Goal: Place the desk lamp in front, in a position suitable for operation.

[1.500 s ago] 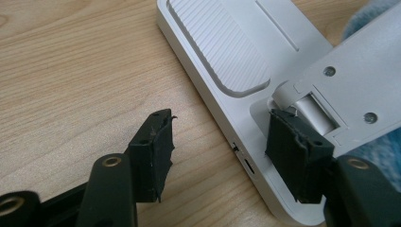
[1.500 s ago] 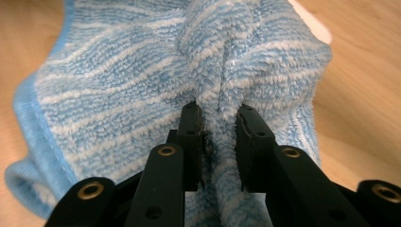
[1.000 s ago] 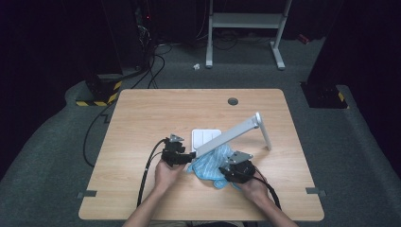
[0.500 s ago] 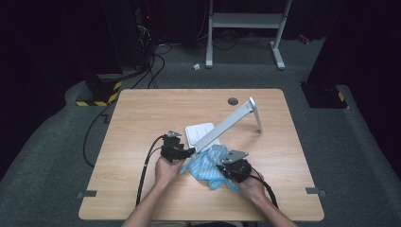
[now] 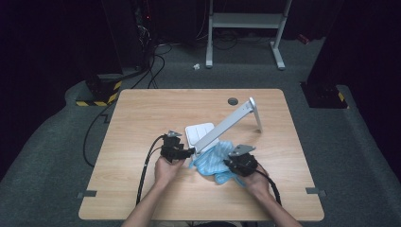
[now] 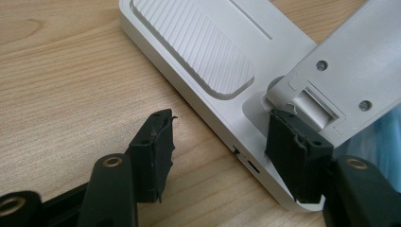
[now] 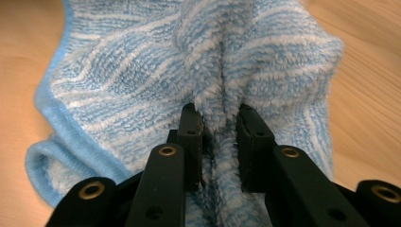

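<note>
Currently, step in hand: wiping the white desk lamp (image 5: 222, 130) with the blue striped microfibre cloth (image 5: 215, 163), by the look of it.
Lamp: its flat base (image 6: 198, 61) lies near the middle of the table (image 5: 142, 118); its arm slants up and away to the right.
Left claw (image 5: 185, 152): part open, one pad (image 6: 295, 156) against the hinge foot, the other on bare wood beside the base edge; nothing pinched.
Right claw (image 7: 217, 142): has just closed, clamped on a ridge of cloth; the cloth lies just right of the base.
Doing it well: brace the base firmly first, keep a deep bite of cloth, then drag it flat along the arm.
Risk: the lamp may slide if it is left unbraced.
</note>
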{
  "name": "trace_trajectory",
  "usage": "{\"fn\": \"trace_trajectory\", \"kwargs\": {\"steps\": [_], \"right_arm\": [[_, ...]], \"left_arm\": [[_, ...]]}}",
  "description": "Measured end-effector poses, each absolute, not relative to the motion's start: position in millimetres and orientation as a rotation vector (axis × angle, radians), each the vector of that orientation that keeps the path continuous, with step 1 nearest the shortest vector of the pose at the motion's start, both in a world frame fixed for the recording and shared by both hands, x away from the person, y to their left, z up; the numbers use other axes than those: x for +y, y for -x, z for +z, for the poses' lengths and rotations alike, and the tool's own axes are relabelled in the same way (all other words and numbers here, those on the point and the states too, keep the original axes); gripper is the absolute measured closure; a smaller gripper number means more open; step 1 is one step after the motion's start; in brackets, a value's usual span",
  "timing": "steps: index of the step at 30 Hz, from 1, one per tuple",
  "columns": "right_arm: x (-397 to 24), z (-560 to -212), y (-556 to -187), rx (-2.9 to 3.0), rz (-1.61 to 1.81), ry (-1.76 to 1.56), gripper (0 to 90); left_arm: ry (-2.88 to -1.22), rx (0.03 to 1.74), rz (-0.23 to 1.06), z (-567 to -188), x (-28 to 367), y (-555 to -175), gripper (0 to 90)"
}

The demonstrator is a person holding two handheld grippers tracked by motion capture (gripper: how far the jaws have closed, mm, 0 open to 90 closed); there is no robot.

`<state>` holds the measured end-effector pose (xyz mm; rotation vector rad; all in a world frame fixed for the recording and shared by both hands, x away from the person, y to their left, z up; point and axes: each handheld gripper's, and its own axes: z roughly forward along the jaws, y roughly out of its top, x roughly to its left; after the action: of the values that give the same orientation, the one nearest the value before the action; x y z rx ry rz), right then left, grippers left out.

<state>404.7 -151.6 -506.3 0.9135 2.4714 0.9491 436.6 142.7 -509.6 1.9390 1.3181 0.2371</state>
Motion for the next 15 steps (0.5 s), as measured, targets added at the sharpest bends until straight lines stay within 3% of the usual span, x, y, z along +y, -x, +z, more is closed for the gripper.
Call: {"fn": "trace_trajectory", "kwargs": {"steps": [6,15], "right_arm": [[-193,-509,-419,2.363,0.948,-1.096,71.7],[-198,-518,-414,2.312,1.018,-1.079,70.0]], "left_arm": [[-1.948,1.317,0.231,-509,142,-436,41.6],[-1.954,1.241,0.232,-496,143,-427,35.3]]}}
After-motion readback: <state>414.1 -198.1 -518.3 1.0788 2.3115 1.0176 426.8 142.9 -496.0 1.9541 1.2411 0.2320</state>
